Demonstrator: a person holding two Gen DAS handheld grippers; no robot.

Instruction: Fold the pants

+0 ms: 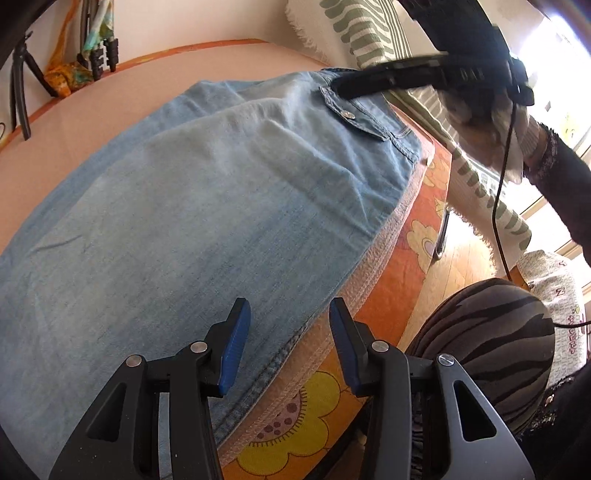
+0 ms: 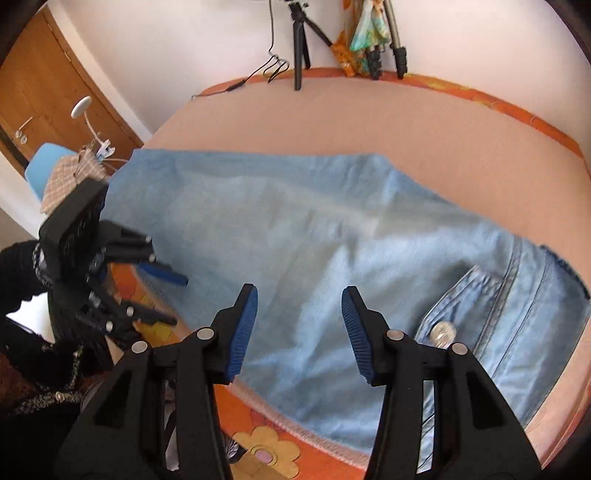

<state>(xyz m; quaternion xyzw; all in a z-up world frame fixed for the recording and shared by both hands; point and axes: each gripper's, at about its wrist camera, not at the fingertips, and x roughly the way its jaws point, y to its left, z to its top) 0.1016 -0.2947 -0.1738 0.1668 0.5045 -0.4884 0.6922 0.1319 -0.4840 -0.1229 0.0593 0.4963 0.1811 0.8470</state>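
Observation:
Light blue jeans lie flat across a peach bed, and their near edge runs along the mattress's front border. The waistband with a metal button is at the far right. My left gripper hangs over that near edge, open, with nothing between its blue pads. In the right wrist view the jeans fill the middle and the button is close to my right finger. My right gripper is open above the cloth and holds nothing. It appears blurred in the left wrist view, over the waistband. The left gripper is at the left edge.
Tripods and coloured cloth lean on the far wall. A striped green-and-white blanket sits beyond the waistband. Below the flowered orange bed border are the wooden floor and a person's striped knee. A blue chair and a door stand at the left.

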